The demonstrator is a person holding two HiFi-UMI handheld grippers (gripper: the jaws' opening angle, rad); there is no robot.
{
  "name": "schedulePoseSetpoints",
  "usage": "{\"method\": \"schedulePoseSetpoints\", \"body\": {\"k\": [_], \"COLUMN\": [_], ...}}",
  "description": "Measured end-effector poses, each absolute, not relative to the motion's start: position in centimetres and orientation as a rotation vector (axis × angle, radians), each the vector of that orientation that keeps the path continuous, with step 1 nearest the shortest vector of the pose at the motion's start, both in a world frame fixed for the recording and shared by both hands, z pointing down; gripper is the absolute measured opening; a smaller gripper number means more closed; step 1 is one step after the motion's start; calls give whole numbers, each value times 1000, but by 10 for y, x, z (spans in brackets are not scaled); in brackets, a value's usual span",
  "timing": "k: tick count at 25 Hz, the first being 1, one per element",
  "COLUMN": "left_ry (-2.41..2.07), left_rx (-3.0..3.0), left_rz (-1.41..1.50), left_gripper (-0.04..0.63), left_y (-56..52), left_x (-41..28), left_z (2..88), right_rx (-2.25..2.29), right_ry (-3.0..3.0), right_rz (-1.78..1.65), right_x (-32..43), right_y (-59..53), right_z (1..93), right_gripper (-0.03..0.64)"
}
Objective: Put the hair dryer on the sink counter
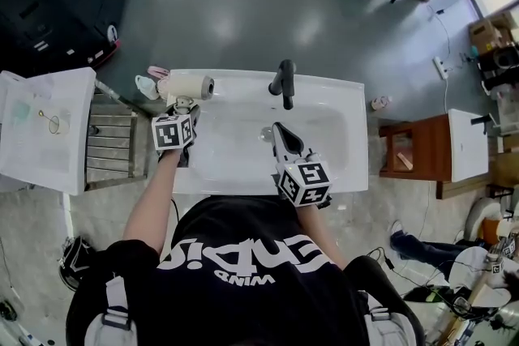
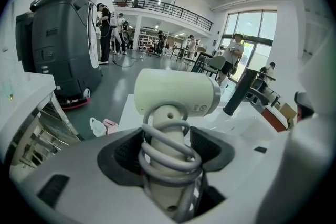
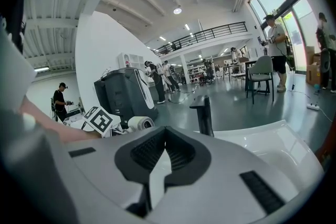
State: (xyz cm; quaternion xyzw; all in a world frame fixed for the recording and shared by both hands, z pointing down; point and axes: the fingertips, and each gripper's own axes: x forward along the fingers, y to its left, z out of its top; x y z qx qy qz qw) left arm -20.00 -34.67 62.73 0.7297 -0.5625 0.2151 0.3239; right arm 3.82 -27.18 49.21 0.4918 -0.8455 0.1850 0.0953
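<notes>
A cream hair dryer (image 1: 191,86) is over the back left corner of the white sink counter (image 1: 340,89); whether it touches the counter I cannot tell. My left gripper (image 1: 183,104) is shut on its handle. In the left gripper view the dryer's head (image 2: 177,93) stands above the jaws, and the handle, wrapped in grey cord (image 2: 169,150), sits between the pads. My right gripper (image 1: 275,130) hovers over the sink basin, shut with nothing in it. In the right gripper view its pads (image 3: 142,150) meet at the tips, and the dryer (image 3: 139,124) shows far left.
A black faucet (image 1: 284,82) rises at the back middle of the sink. Pink and white items (image 1: 152,83) lie on the floor beside the back left corner. A metal rack (image 1: 110,143) and a white unit (image 1: 45,130) stand left, a wooden stool (image 1: 418,148) right.
</notes>
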Motion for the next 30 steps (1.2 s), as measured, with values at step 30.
{"method": "schedulePoseSetpoints", "body": {"k": [30], "left_ry": [-1466], "left_rx": [1875], "left_rz": [758], "left_gripper": [288], "left_y": [-374], "left_x": [-202], "left_z": [665], "right_rx": [1447], "right_ry": [-2467], "right_rz": [586], "right_x": [35], "right_y": [-274], "right_z": [505], "right_gripper": [18]}}
